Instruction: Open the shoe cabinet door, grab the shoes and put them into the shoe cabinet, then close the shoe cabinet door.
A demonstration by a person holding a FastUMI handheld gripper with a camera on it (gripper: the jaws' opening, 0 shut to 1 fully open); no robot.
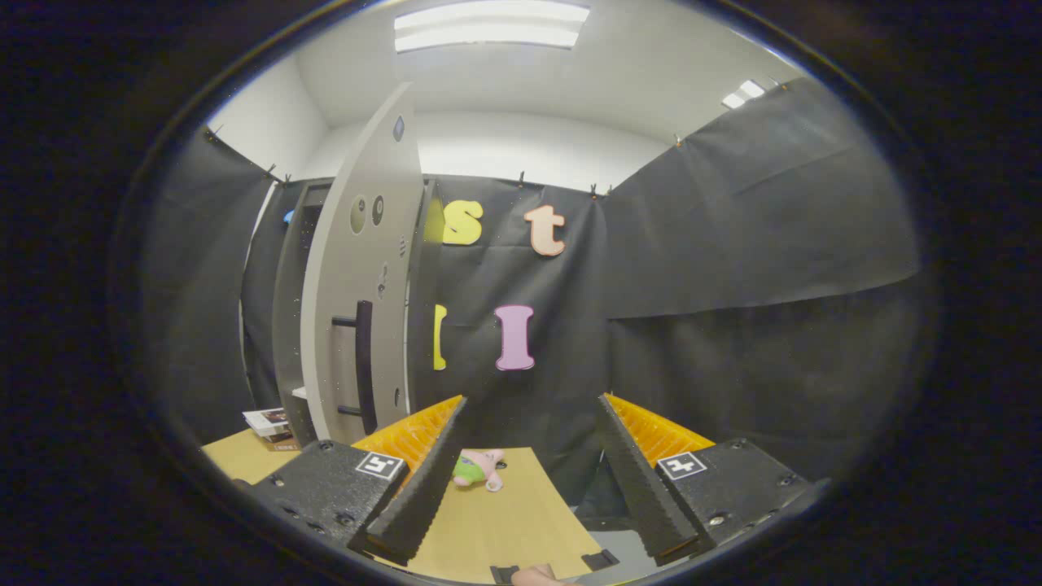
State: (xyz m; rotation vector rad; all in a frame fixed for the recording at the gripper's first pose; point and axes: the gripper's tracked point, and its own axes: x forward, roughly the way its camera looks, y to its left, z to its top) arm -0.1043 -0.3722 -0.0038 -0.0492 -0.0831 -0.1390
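The gripper (529, 456) is held wide open, with nothing gripped. A small pink shoe (480, 470) lies on the table (505, 521) between the fingers, nearer the left one. The shoe cabinet door (358, 277) stands open beyond the left finger.

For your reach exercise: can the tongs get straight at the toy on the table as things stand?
Probably yes. The tongs are open with nothing in them, and the toy lies on the table just ahead, near the left finger, with nothing between.
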